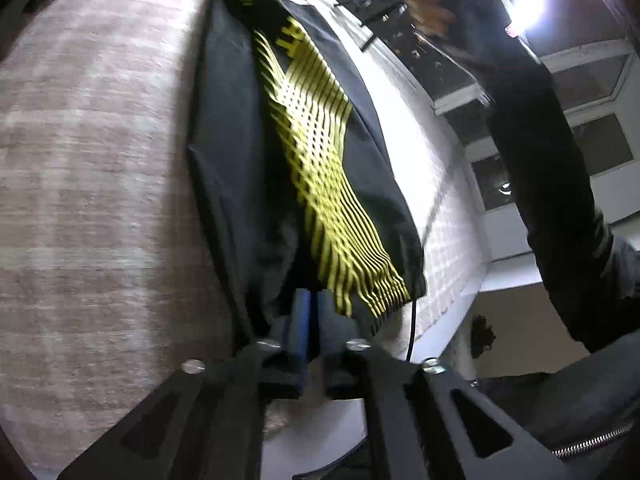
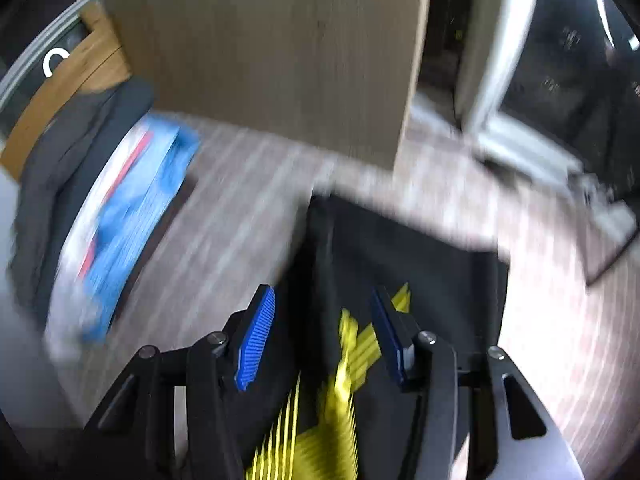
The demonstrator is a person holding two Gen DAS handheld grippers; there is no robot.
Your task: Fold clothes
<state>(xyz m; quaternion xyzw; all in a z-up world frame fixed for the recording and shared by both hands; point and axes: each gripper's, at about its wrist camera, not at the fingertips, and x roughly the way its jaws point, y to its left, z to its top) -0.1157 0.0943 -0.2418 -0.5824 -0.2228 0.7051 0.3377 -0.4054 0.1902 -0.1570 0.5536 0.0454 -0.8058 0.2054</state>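
A black shirt with a yellow wavy-line print (image 1: pixel 316 168) lies stretched across a beige woven surface (image 1: pixel 100 184). My left gripper (image 1: pixel 310 308) is shut on the shirt's near edge; its blue pads are pressed together with dark cloth between them. In the right wrist view the same shirt (image 2: pixel 420 256) lies under my right gripper (image 2: pixel 320 320), which is open, its blue pads (image 2: pixel 256 336) wide apart above the cloth. The yellow print (image 2: pixel 348 360) shows between the fingers. The view is blurred.
A blue and white package (image 2: pixel 136 220) and dark grey clothing (image 2: pixel 60 152) lie at the left. A wooden panel (image 2: pixel 280 52) stands at the back. A white quilted surface (image 1: pixel 436 184) and the person's dark sleeve (image 1: pixel 548 184) are at the right.
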